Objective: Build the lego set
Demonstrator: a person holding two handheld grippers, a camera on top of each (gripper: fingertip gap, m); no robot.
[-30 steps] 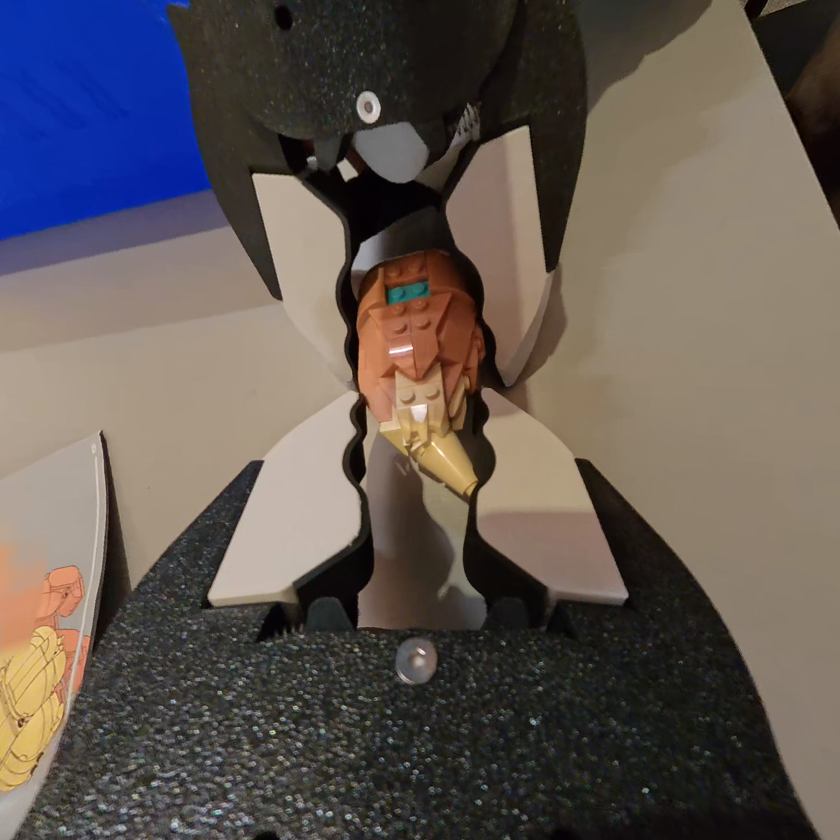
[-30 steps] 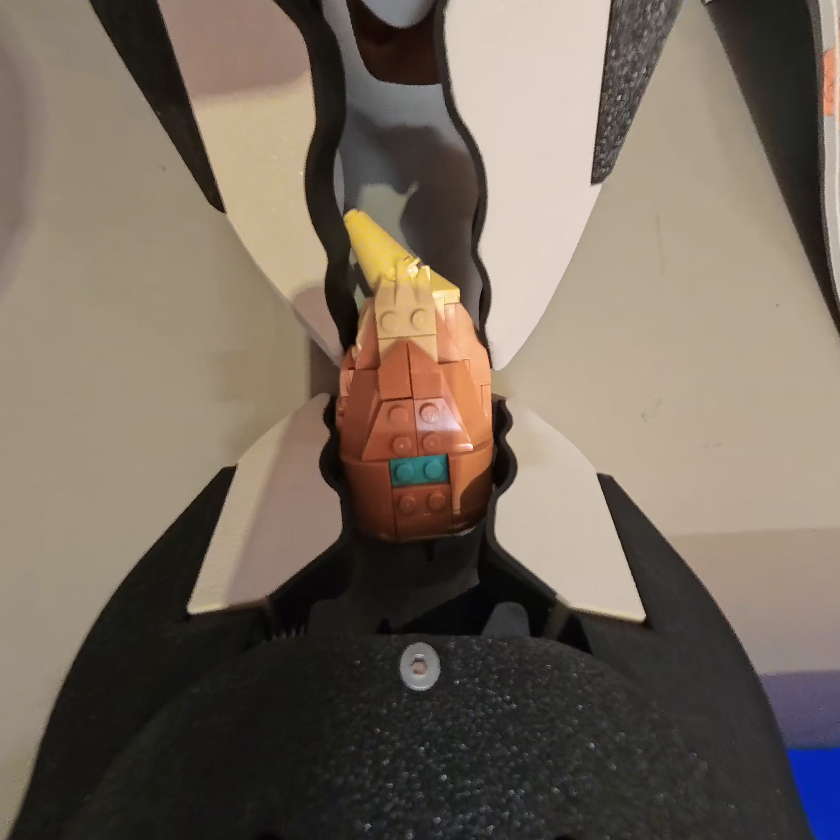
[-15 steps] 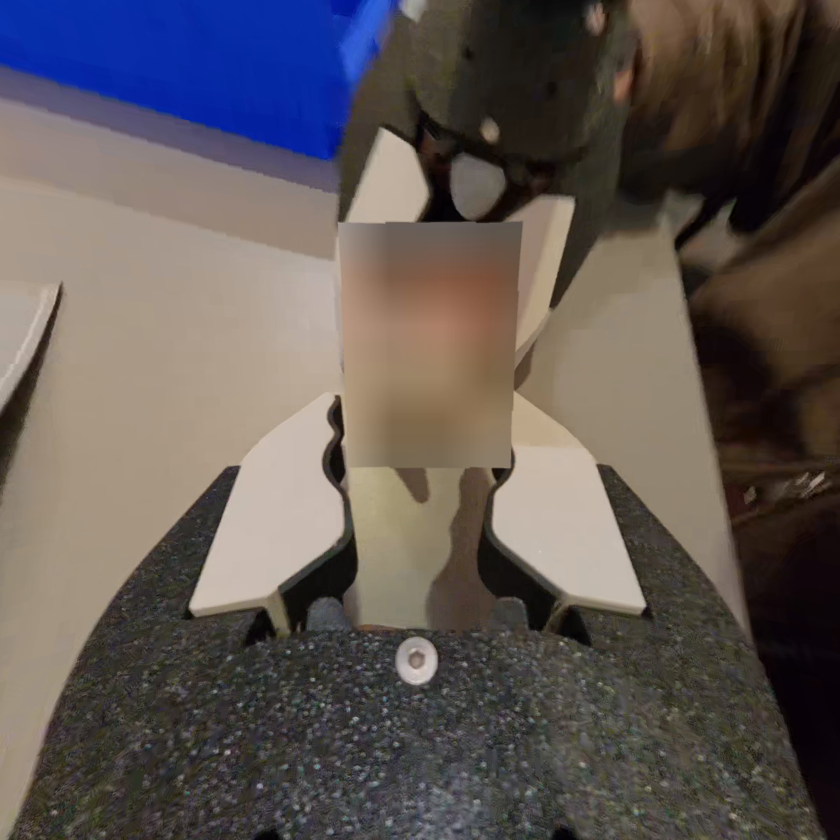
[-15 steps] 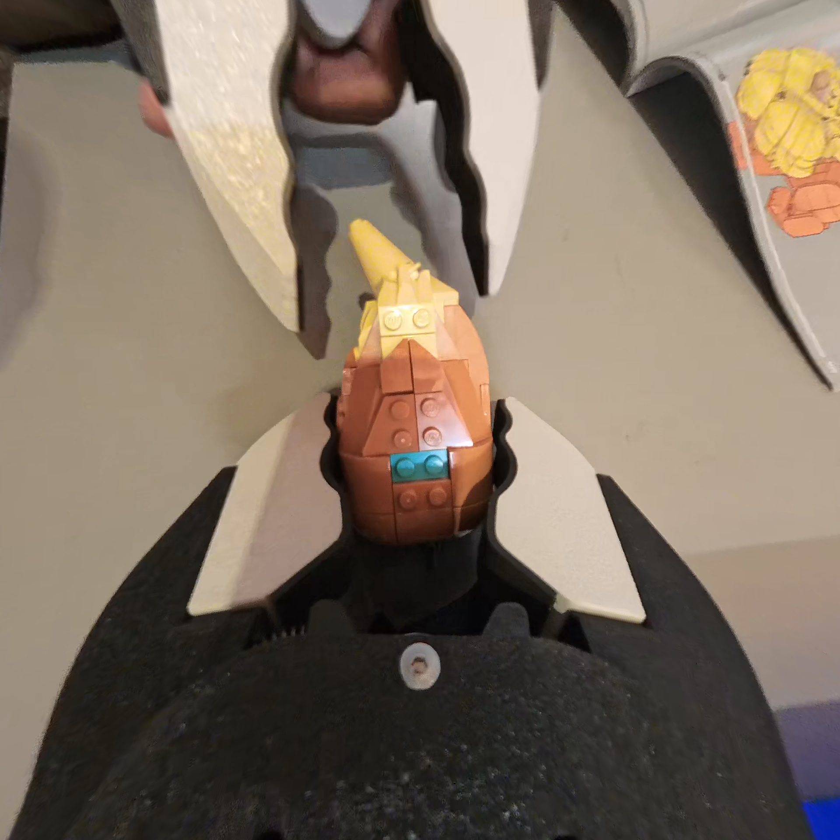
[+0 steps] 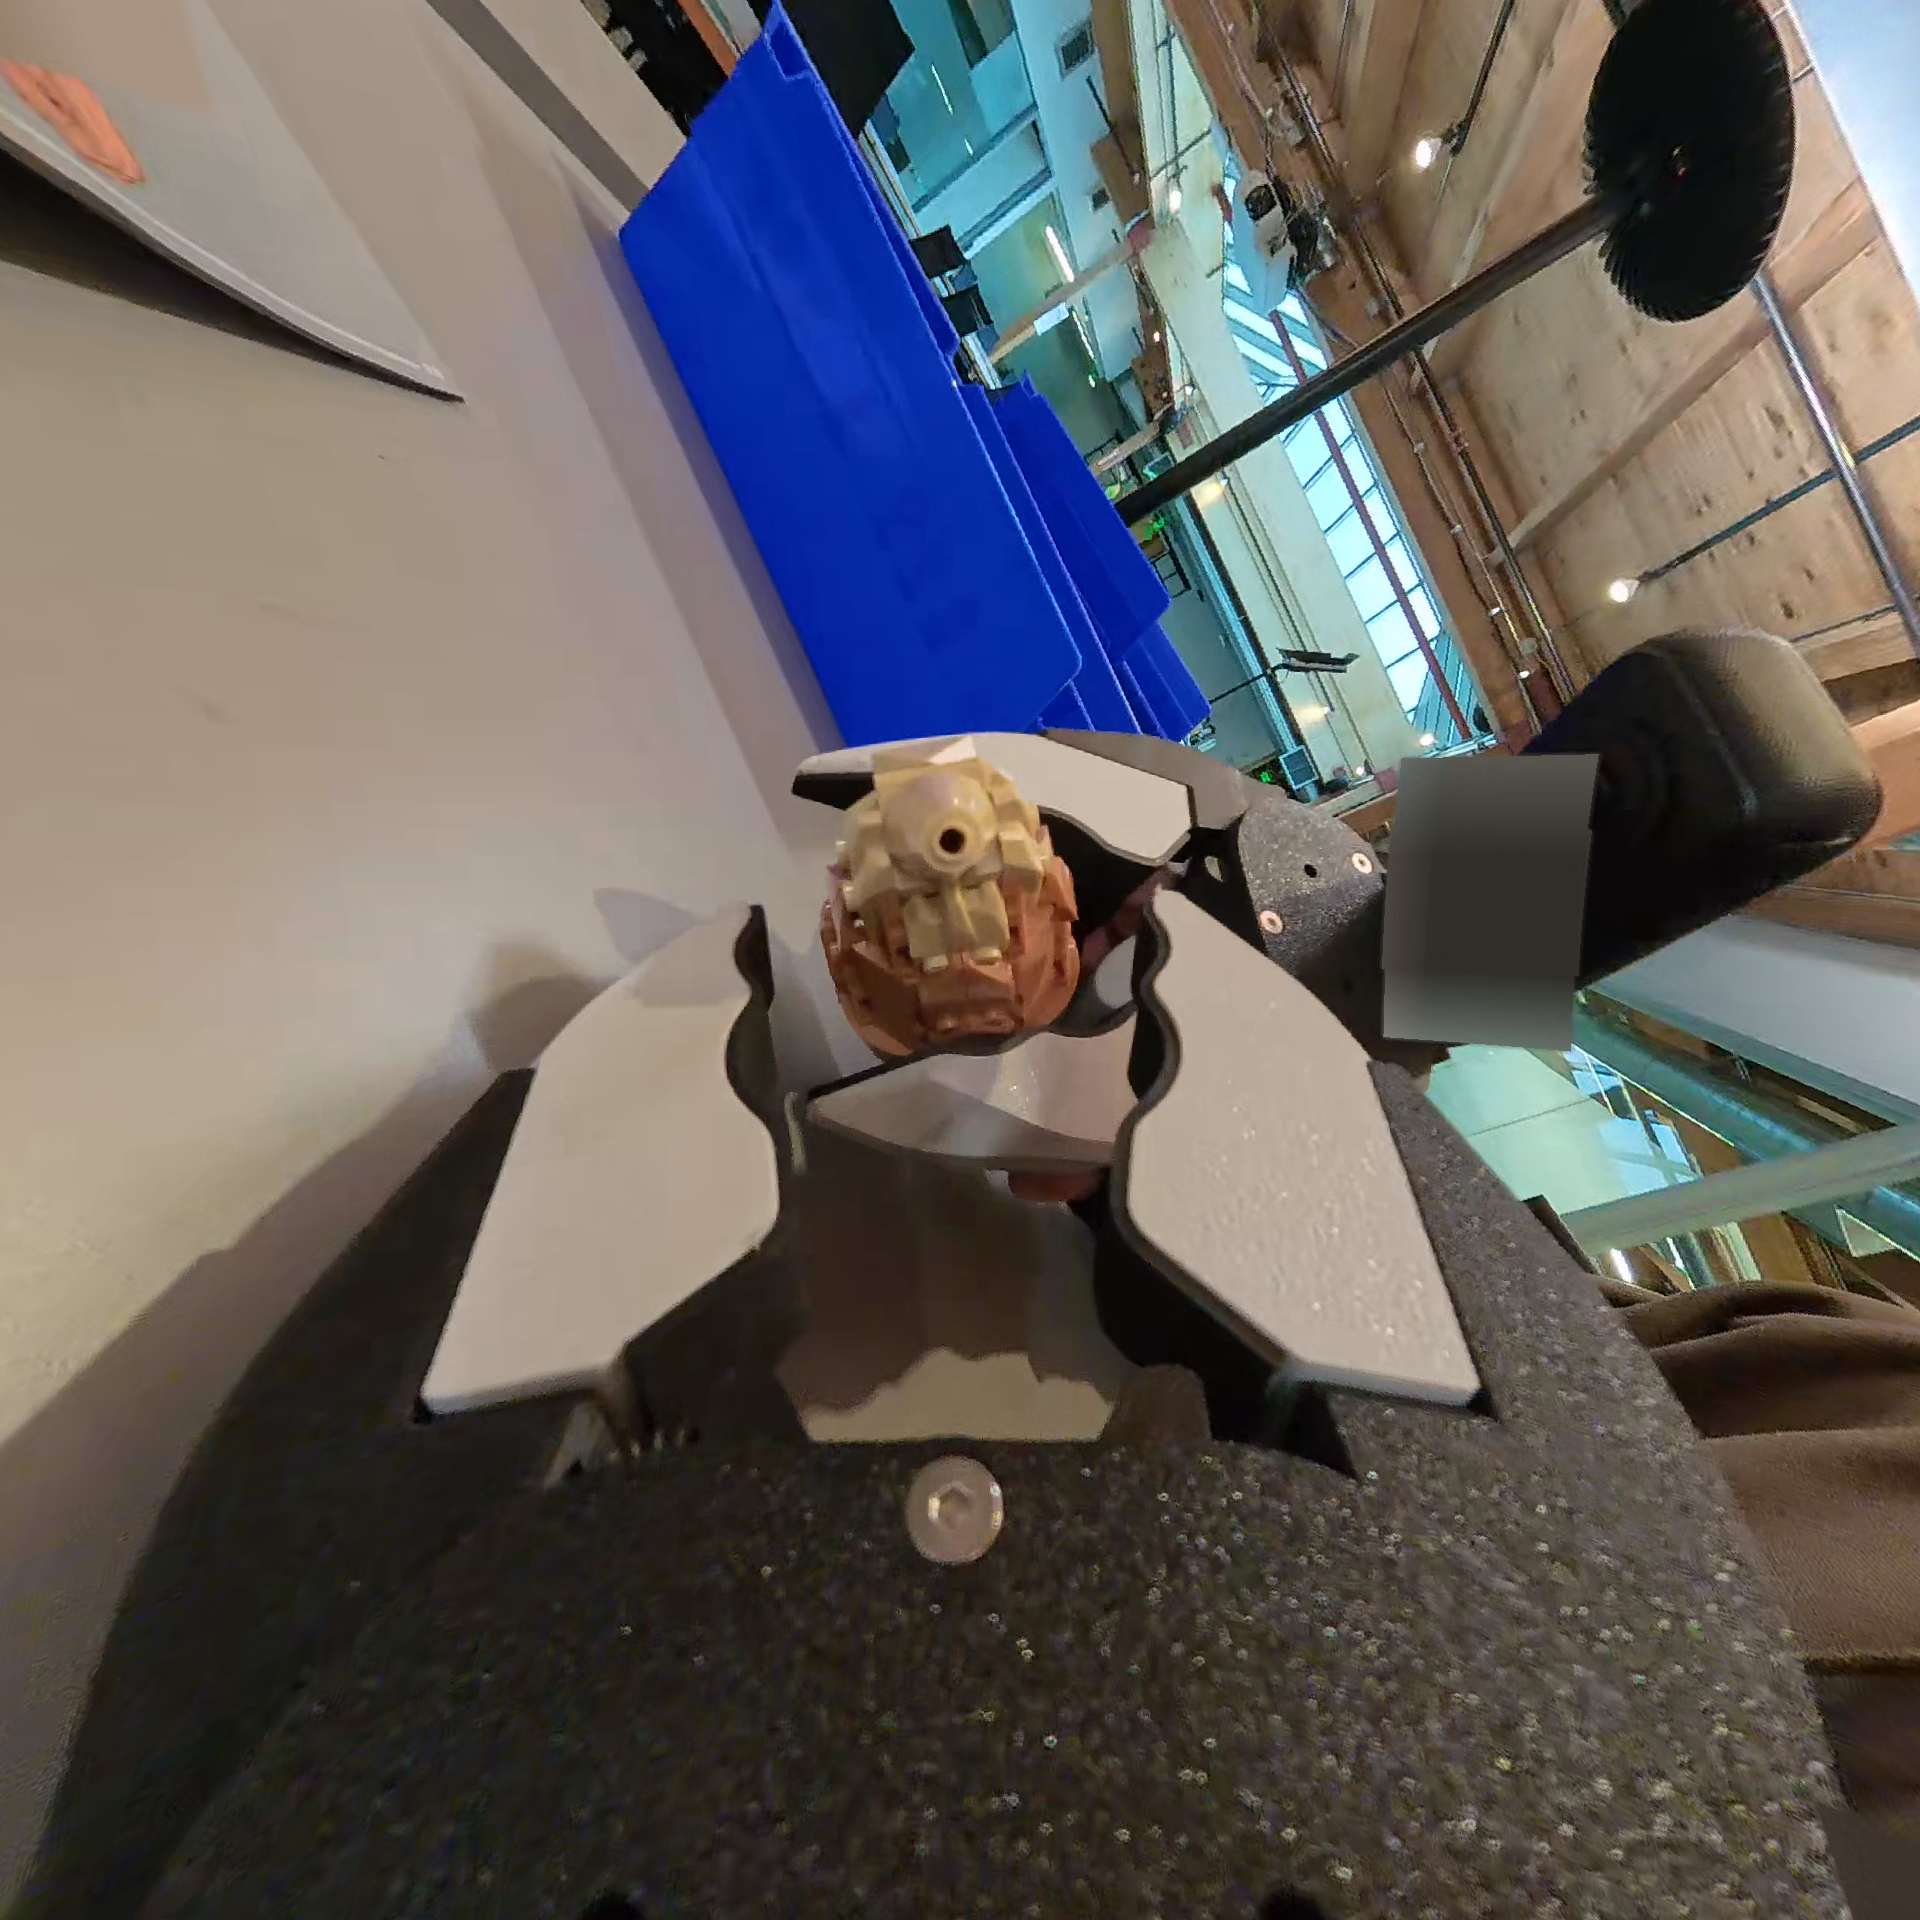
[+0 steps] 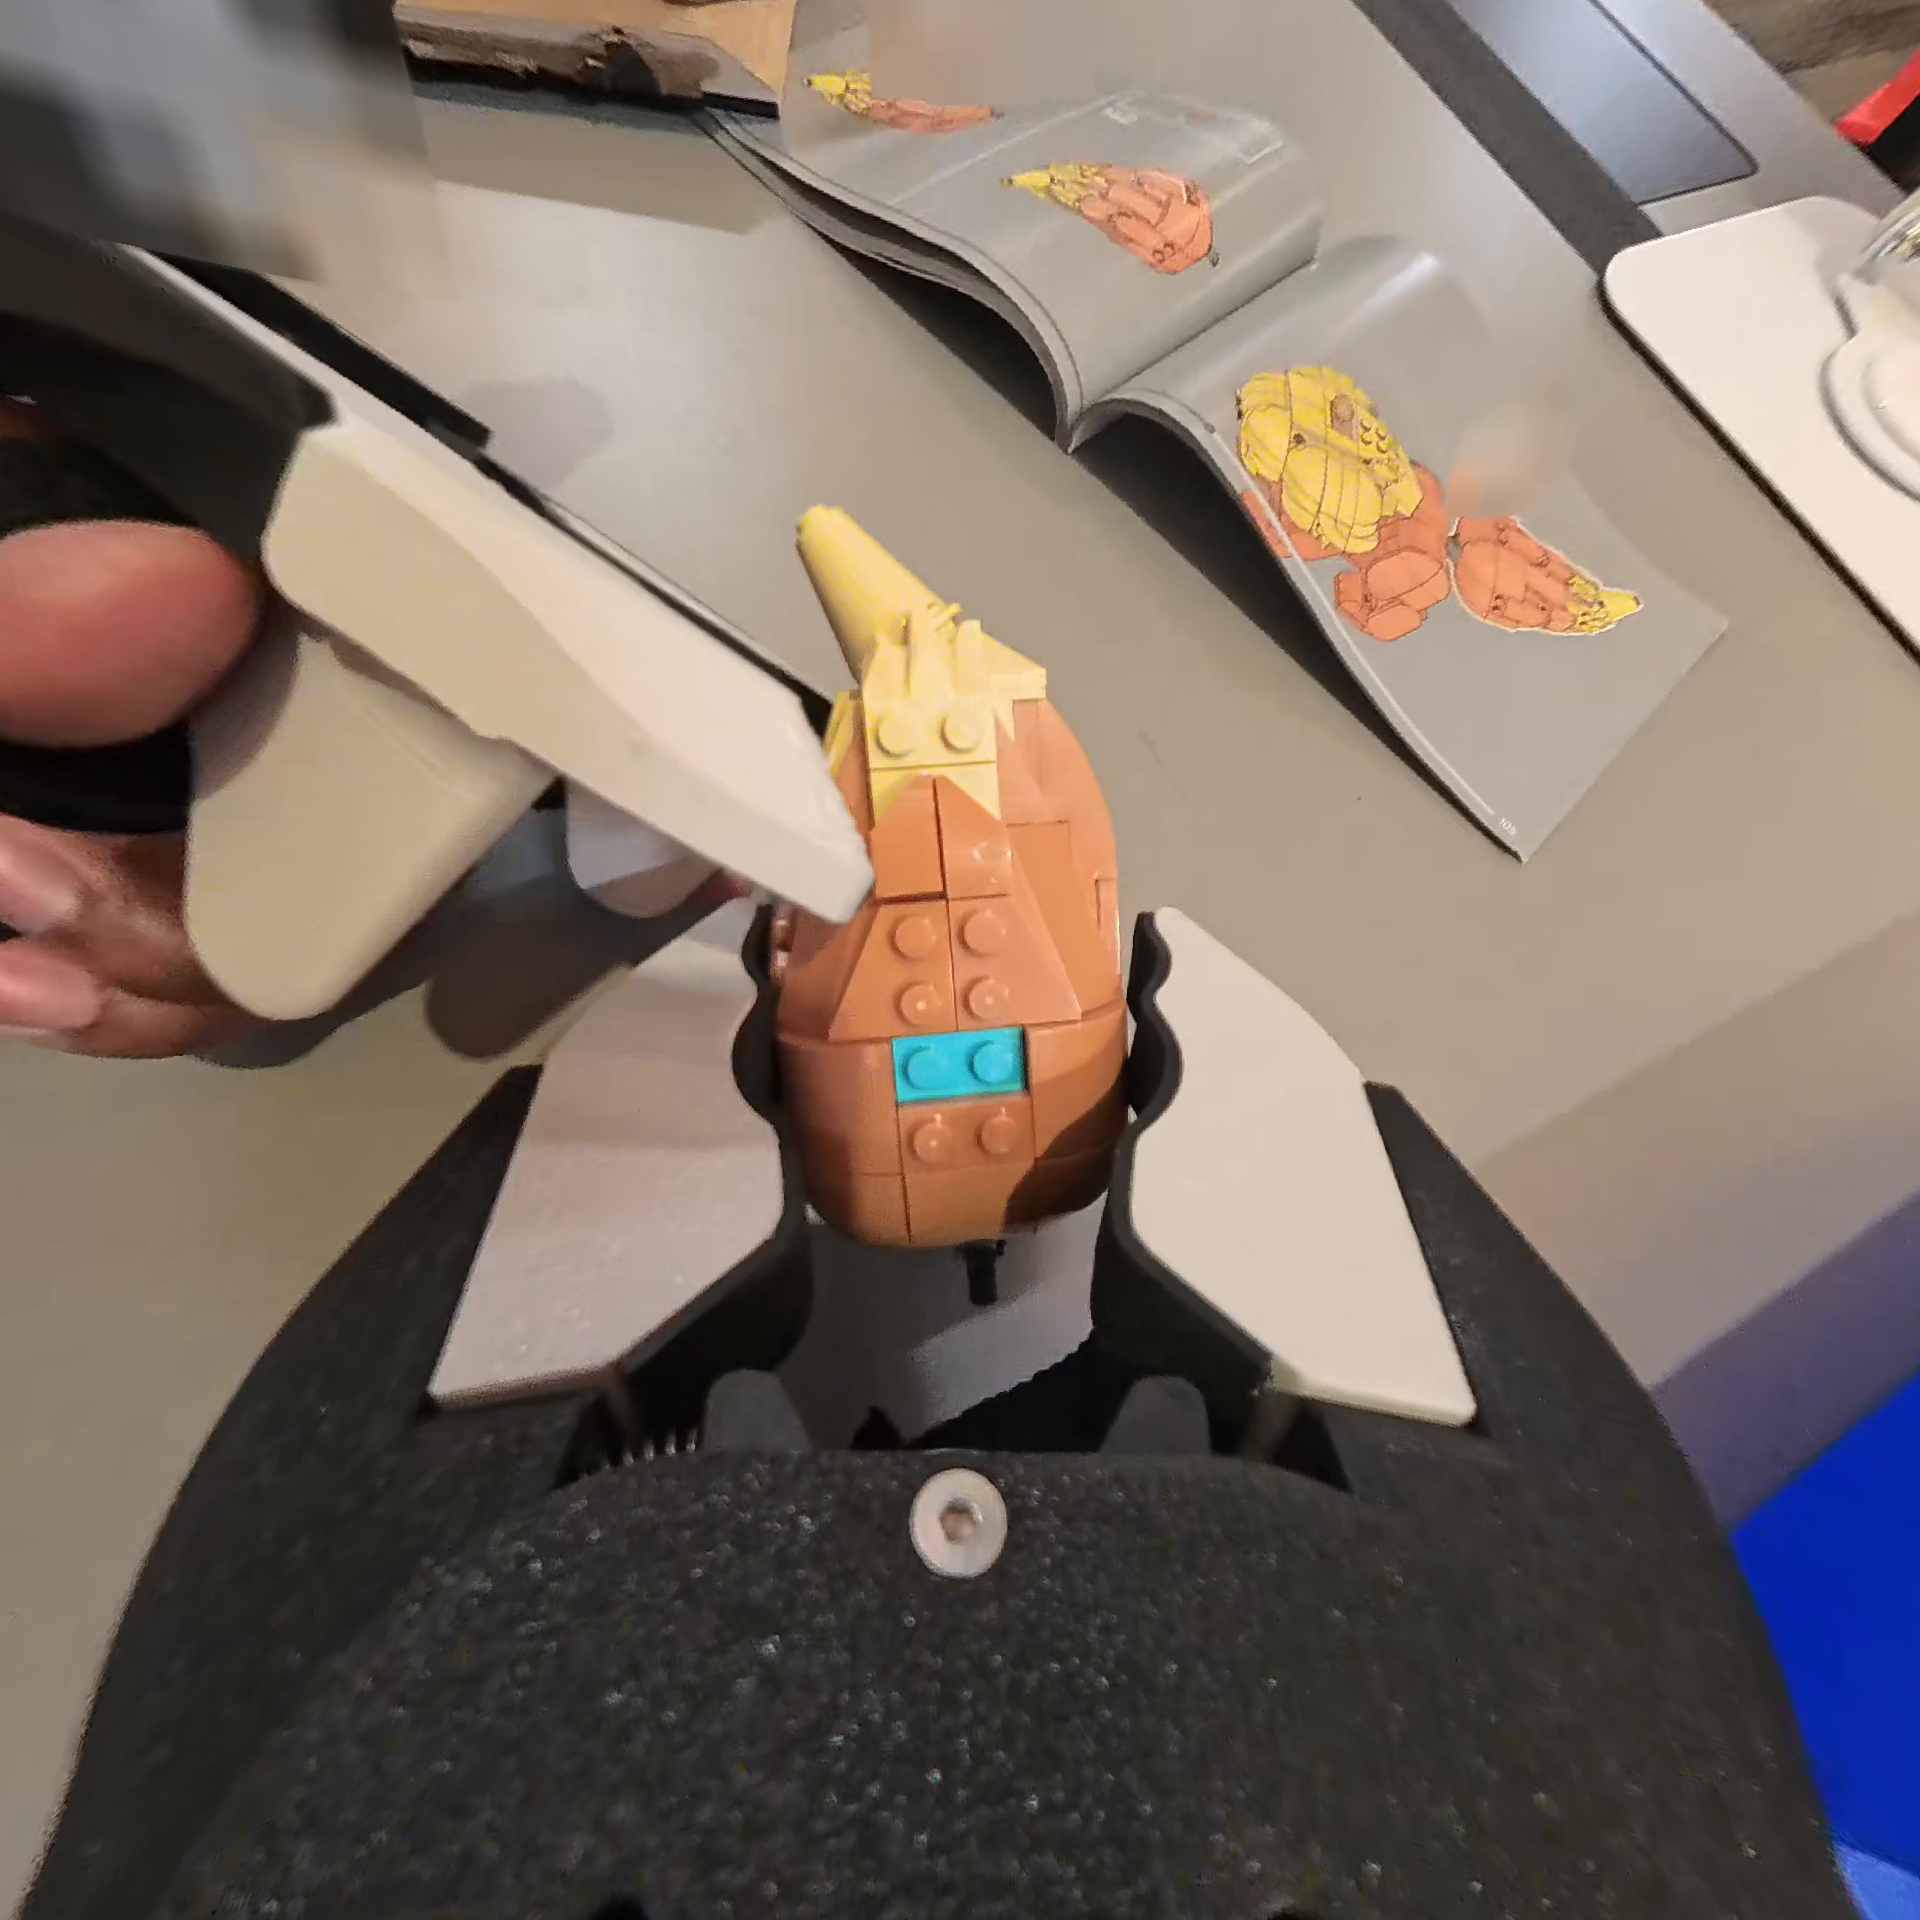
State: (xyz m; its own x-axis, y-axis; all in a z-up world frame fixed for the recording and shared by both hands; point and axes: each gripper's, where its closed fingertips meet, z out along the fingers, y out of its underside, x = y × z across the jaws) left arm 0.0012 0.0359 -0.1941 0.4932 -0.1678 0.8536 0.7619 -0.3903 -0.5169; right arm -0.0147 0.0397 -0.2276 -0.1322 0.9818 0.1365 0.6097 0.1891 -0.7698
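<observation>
The lego model point(image 6: 951, 1039) is an egg-shaped brown body with one teal plate and a tan pointed cone at its far end. My right gripper point(image 6: 956, 925) is shut on its brown sides and holds it above the grey table point(image 6: 1351, 987). My left gripper comes in from the left, held by a hand point(image 6: 94, 644); its upper finger point(image 6: 540, 675) lies over the model's tan end. In the left wrist view the left gripper point(image 5: 951, 925) is open, its fingers straddling the model point(image 5: 945, 935) with small gaps. The right gripper's fingers point(image 5: 966, 1122) clamp the model above and below.
An open instruction booklet point(image 6: 1299, 436) lies on the table behind the model. A white tray point(image 6: 1745, 343) is at the far right. Blue bins point(image 5: 883, 468) stand along the table's edge. A brown sleeve point(image 5: 1766, 1455) is at the right.
The left gripper has rolled onto its side and closed in on the model's cone end from the left. The right gripper still holds the model, now tilted up with the booklet behind.
</observation>
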